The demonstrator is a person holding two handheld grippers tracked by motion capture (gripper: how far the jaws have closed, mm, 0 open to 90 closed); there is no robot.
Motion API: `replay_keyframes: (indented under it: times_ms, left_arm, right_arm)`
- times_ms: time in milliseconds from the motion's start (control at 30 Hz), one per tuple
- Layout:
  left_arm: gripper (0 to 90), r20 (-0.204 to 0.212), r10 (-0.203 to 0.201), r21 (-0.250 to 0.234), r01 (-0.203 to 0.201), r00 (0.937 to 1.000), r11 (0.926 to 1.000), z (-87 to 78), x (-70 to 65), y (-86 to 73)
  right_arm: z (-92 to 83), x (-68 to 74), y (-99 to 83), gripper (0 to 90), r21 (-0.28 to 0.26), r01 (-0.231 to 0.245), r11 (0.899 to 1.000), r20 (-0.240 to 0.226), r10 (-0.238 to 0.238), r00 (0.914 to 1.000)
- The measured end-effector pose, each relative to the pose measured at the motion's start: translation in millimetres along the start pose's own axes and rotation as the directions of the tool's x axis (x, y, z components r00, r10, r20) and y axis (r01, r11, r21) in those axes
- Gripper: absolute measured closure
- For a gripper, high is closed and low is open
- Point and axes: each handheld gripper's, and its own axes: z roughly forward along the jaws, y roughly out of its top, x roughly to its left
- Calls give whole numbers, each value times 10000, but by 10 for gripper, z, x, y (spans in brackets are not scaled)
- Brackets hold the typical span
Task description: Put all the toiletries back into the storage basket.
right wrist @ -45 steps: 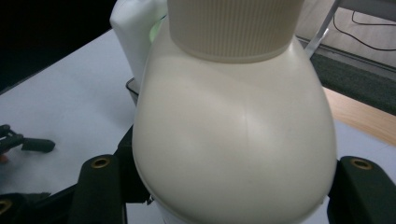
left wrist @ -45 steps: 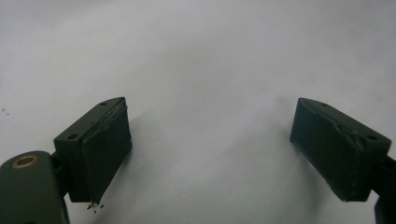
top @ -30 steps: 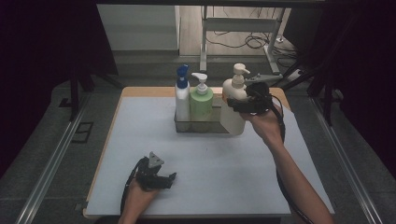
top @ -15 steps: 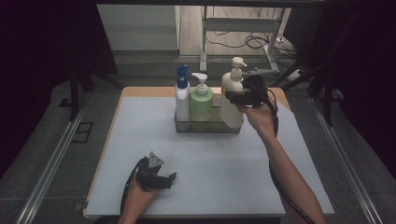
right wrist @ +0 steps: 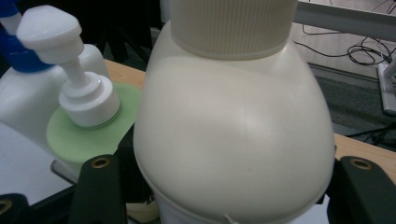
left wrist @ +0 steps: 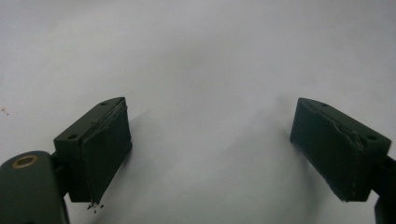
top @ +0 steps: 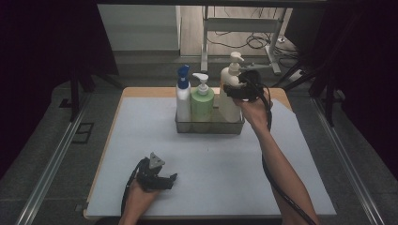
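The right gripper (top: 237,89) has its jaws clamped on both sides of the cream pump bottle (right wrist: 233,130), which stands in the metal tray (top: 210,127) beside the green bottle (top: 202,104) on the desk (top: 225,164). The left gripper (left wrist: 210,154) rests low over the desk with jaws released, nothing between them.

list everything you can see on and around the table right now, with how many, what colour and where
Cream pump bottle: one, cream white, right end of the tray, between the right jaws.
Green pump bottle: one, pale green with a white pump, middle of the tray.
White bottle: one, white with a blue top, left end of the tray.
Tray: one, clear grey, far middle of the table, holding all three bottles.
Table: one, pale mat on a wooden top.
Metal stand: one, grey, on the floor beyond the table, with cables nearby.
Left hand-held gripper: one, black, near edge of the table, jaws open over bare mat.
Right hand-held gripper: one, black, at the cream pump bottle, jaws on both sides of its body.
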Motion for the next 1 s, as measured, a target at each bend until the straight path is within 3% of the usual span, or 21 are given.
replay_keyframes:
  times_ms: [567, 1000]
  left_arm:
    - [120, 4, -2, 8, 2, 10000, 10000, 0, 1, 0]
    - [120, 13, -6, 28, 6, 10000, 10000, -2, 0, 0]
  right_arm:
    - [323, -29, -100, 372, -105, -145, 9998, 258, 148, 9996]
    - [389, 6, -208, 371, 152, -193, 9997, 201, 190, 9996]
